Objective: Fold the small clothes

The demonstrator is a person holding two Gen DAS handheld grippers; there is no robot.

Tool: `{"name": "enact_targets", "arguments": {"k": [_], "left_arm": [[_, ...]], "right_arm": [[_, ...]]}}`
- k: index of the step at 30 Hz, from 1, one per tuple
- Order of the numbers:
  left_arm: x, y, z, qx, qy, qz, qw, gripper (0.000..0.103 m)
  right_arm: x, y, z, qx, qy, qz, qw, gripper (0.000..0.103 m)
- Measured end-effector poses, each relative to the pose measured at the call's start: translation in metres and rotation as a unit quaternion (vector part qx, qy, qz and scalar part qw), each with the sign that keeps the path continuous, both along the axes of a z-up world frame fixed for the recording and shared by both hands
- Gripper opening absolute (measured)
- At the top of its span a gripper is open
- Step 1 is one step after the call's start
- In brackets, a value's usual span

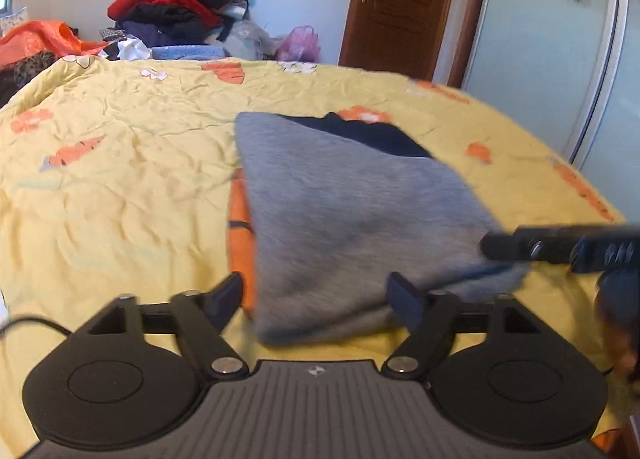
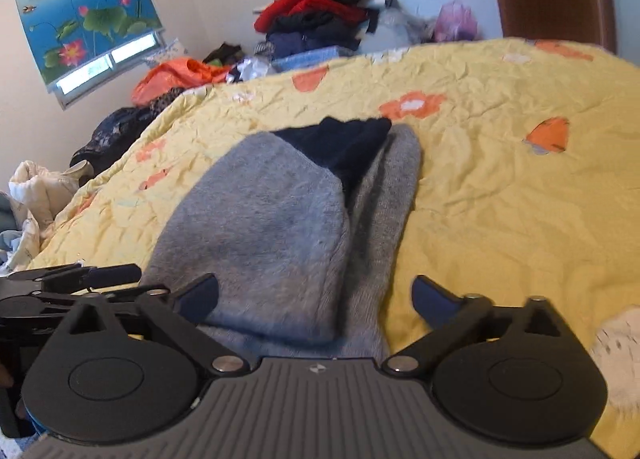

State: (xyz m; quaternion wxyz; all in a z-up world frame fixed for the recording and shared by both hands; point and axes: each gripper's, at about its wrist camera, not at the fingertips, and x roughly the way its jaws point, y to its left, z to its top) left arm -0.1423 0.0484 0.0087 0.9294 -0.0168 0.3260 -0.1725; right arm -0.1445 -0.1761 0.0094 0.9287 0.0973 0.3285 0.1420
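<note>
A grey knit garment (image 1: 340, 211) with a dark navy part (image 1: 372, 135) at its far end lies folded on the yellow flowered bedspread (image 1: 120, 187). Its near edge sits between the fingers of my left gripper (image 1: 316, 295), which stands open without pinching the cloth. One of the right gripper's fingers (image 1: 516, 245) reaches in over the garment's right corner. In the right wrist view the same garment (image 2: 272, 219) runs away from me, one grey layer over another. My right gripper (image 2: 314, 291) is wide open above its near end. The left gripper's fingers (image 2: 116, 275) show at the left.
A tall pile of red, black and blue clothes (image 1: 180, 7) stands beyond the bed's far edge, with an orange bag (image 1: 44, 37) beside it. A brown door (image 1: 400, 3) and a pale sliding panel (image 1: 552, 51) are at the right. Bedding (image 2: 32, 195) lies heaped off the left side.
</note>
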Motion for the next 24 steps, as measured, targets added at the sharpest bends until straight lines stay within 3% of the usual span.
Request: {"name": "enact_targets", "arguments": {"k": [2,3,4,6,12,15,18,21,24], "left_arm": [[-0.006,-0.012,-0.010,0.019,0.009,0.007,0.9998,0.084],[-0.007,-0.018,-0.017,0.032,0.022,0.015,0.9991,0.084],[-0.014,-0.024,-0.019,0.049,0.002,0.021,0.9986,0.085],[-0.020,-0.032,-0.021,0.070,0.002,0.022,0.9973,0.086],[-0.027,-0.031,-0.027,0.075,-0.003,0.032,0.9966,0.103],[-0.025,-0.030,-0.026,0.077,0.004,0.045,0.9960,0.103],[-0.028,-0.029,-0.026,0.078,0.006,0.053,0.9956,0.103],[-0.027,-0.027,-0.027,0.078,0.006,0.053,0.9955,0.103],[-0.016,-0.030,-0.024,0.082,0.022,0.060,0.9946,0.103]], "right_arm": [[-0.009,0.009,-0.017,-0.030,0.026,-0.004,0.999,0.103],[-0.020,0.014,-0.023,-0.054,0.000,-0.002,0.999,0.102],[-0.029,0.020,-0.026,-0.079,-0.010,0.000,0.997,0.102],[-0.040,0.025,-0.024,-0.104,-0.008,-0.002,0.995,0.102],[-0.040,0.012,-0.010,-0.120,0.020,-0.080,0.989,0.103],[-0.027,0.008,-0.011,-0.123,0.041,-0.121,0.984,0.103],[-0.015,0.010,-0.022,-0.114,0.059,-0.124,0.984,0.103],[-0.016,0.025,-0.031,-0.152,0.028,-0.124,0.980,0.103],[-0.018,0.030,-0.031,-0.146,0.030,-0.124,0.981,0.103]]}}
